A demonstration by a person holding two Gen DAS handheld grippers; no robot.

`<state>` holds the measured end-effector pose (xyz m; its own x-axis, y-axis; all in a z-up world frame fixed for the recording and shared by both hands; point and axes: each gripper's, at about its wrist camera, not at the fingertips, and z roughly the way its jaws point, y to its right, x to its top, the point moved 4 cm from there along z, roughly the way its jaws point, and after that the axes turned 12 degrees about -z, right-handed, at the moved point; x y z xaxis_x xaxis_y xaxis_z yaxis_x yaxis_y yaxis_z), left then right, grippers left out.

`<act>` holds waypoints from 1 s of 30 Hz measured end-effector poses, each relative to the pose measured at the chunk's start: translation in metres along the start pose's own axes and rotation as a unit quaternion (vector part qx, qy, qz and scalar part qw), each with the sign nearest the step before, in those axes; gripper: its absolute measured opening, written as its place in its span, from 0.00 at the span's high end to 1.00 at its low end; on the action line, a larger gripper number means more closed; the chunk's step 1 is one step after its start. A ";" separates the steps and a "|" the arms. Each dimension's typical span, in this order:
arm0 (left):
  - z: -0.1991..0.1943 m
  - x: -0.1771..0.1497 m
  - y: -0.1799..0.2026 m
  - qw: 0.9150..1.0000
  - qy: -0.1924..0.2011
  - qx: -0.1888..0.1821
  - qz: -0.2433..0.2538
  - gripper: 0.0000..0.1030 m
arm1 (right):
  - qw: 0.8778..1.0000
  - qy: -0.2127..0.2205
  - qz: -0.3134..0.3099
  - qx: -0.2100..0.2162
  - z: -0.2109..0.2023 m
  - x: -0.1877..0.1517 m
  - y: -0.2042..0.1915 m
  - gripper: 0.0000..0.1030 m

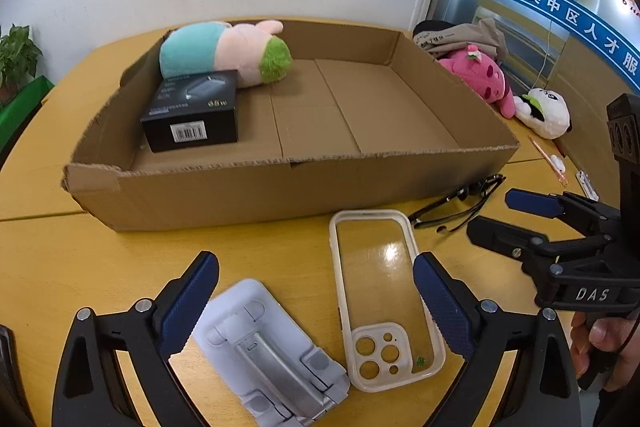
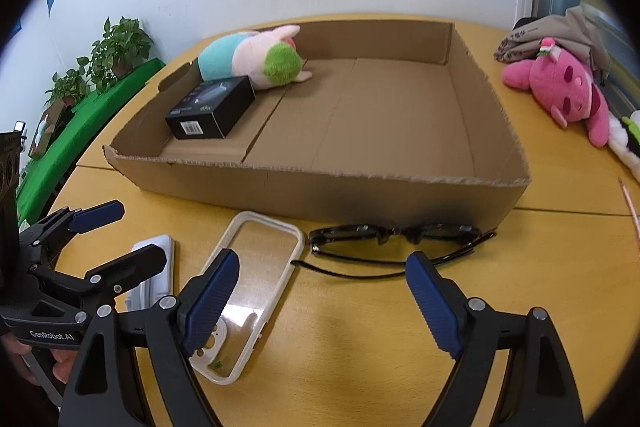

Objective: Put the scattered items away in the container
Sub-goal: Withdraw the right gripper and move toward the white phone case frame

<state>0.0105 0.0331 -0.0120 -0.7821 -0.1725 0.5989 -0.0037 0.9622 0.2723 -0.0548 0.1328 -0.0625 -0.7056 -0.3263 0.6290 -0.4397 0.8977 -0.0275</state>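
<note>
A shallow cardboard box (image 1: 248,183) (image 2: 360,195) sits on the yellow table, holding a teal-and-pink plush (image 1: 224,53) (image 2: 256,59) and a black carton (image 1: 192,111) (image 2: 212,107). In front of it lie a white folding phone stand (image 1: 268,351) (image 2: 154,267), a clear phone case (image 1: 380,291) (image 2: 256,275) and black glasses (image 1: 460,201) (image 2: 392,239). My left gripper (image 1: 316,301) (image 2: 120,231) is open, above the stand and the case. My right gripper (image 2: 322,297) (image 1: 496,213) is open, just short of the glasses, with nothing between its fingers.
Right of the box lie a pink plush (image 1: 484,79) (image 2: 560,95), a white panda plush (image 1: 548,111), a heap of clothing (image 1: 460,35) (image 2: 556,31) and a pencil (image 1: 546,157). Potted plants (image 2: 116,51) stand beyond the table's left edge.
</note>
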 end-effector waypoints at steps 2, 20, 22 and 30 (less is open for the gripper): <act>0.009 -0.005 0.002 1.000 -0.018 -0.004 0.002 0.11 | 1.000 -0.009 0.000 0.003 0.010 -0.006 -0.002 0.17; 0.034 -0.027 0.007 0.997 -0.056 0.039 0.027 0.35 | 0.997 -0.044 -0.048 -0.043 0.055 -0.024 -0.017 0.22; 0.033 -0.027 0.006 0.997 -0.057 0.042 0.025 0.35 | 0.997 -0.042 -0.049 -0.043 0.054 -0.025 -0.015 0.24; 0.031 -0.029 0.008 0.997 -0.057 0.046 0.013 0.34 | 0.997 -0.040 -0.049 -0.043 0.049 -0.024 -0.007 0.44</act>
<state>0.0135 0.0522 -0.0505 -0.8488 -0.1280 0.5130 -0.0365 0.9821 0.1848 -0.0618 0.1204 -0.1155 -0.7049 -0.4336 0.5613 -0.4619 0.8812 0.1005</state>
